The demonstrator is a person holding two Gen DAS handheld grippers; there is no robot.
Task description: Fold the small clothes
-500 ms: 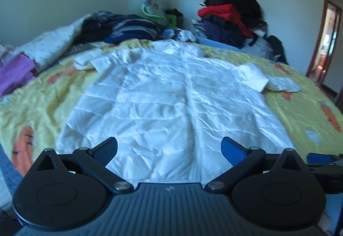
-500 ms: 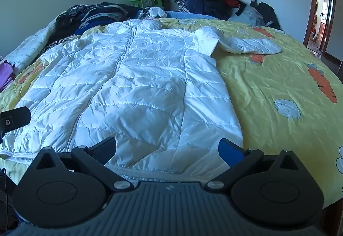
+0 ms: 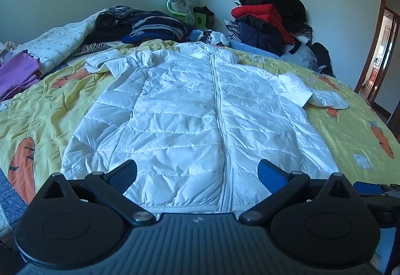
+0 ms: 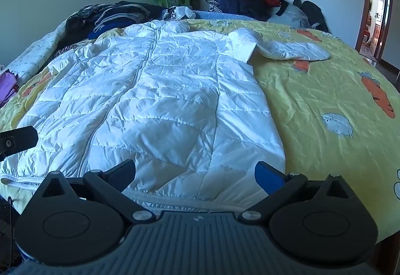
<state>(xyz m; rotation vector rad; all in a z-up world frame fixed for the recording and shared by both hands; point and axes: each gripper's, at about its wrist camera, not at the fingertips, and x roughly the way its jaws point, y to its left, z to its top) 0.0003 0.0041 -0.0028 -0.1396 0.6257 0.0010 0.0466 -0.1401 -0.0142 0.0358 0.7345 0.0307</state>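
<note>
My left gripper [image 3: 197, 172] hangs spread wide and empty above the hem of the white jacket [image 3: 190, 115], left of its zipper [image 3: 220, 110]. My right gripper [image 4: 195, 173] is just as wide and empty, right of the zipper at the hem. The slick quilted shell could slip from a shallow pinch. The right sleeve [image 4: 295, 50], far right of the zipper, may drag and bunch.
</note>
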